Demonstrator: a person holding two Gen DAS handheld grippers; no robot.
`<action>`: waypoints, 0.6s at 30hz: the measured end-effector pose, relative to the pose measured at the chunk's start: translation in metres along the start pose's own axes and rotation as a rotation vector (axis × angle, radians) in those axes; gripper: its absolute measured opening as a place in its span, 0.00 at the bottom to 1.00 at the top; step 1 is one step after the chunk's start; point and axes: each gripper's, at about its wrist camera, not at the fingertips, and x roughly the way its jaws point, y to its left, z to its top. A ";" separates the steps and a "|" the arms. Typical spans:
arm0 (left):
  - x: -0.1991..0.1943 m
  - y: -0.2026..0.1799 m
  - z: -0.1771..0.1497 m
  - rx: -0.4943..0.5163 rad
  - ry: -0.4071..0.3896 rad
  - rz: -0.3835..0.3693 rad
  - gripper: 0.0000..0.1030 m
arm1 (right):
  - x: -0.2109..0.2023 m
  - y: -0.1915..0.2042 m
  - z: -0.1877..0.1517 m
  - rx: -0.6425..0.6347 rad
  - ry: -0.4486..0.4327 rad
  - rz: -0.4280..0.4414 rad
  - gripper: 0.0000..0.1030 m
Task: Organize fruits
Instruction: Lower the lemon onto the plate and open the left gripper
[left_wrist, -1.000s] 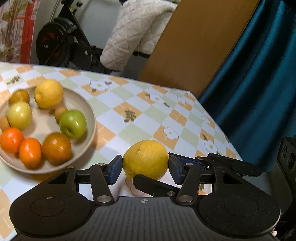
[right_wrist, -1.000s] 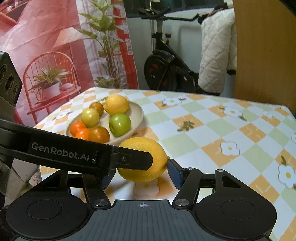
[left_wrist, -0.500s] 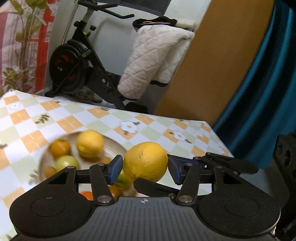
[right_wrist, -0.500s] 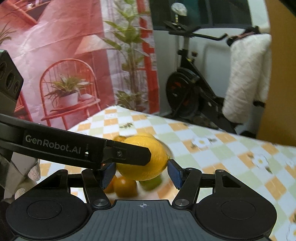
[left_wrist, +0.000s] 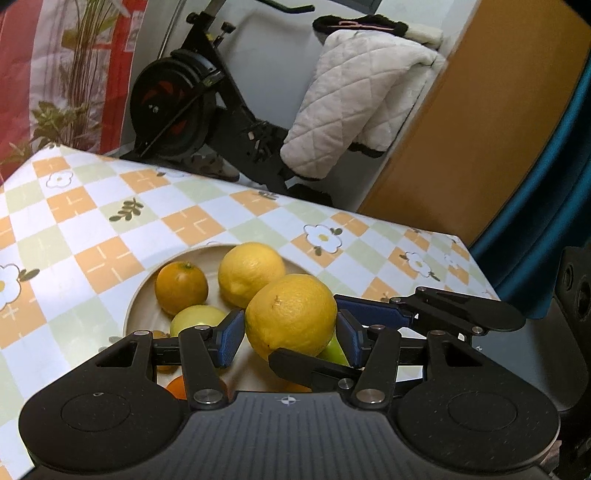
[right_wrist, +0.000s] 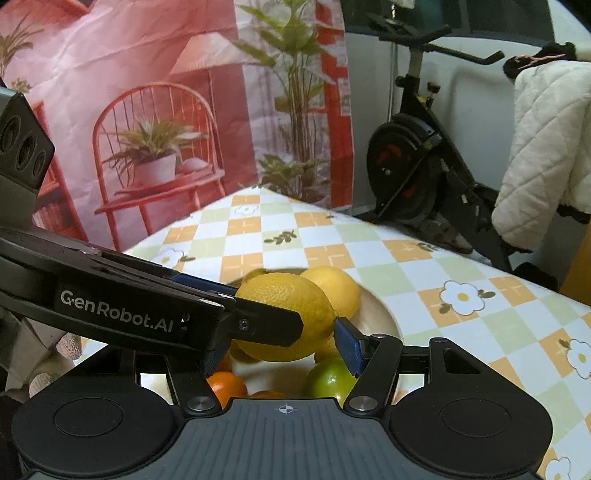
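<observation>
Yellow and dimpled, the large lemon (left_wrist: 291, 316) is clamped from two sides at once: the left gripper (left_wrist: 291, 334) presses its blue pads on the fruit's flanks, and the right gripper (right_wrist: 282, 341) pinches it crosswise. A second ago the lemon sat low over the checked surface (left_wrist: 110, 221) with the bowl (left_wrist: 140, 295) well off to the left gripper's left; now the bowl lies directly beneath and ahead of both grippers, its second lemon (left_wrist: 251, 271), orange (left_wrist: 181, 288) and green apple (right_wrist: 328, 380) showing under the carried fruit. Transport looks nearly complete; lowering and releasing among the piled fruit remains.
</observation>
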 end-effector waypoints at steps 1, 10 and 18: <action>0.001 0.001 -0.001 -0.003 0.003 0.002 0.55 | 0.003 0.000 -0.001 -0.002 0.006 0.002 0.56; 0.005 0.002 -0.003 0.000 0.013 0.020 0.54 | 0.019 0.002 -0.007 -0.024 0.040 -0.002 0.56; 0.007 -0.003 -0.004 0.034 0.014 0.031 0.54 | 0.022 0.001 -0.006 -0.022 0.048 -0.006 0.54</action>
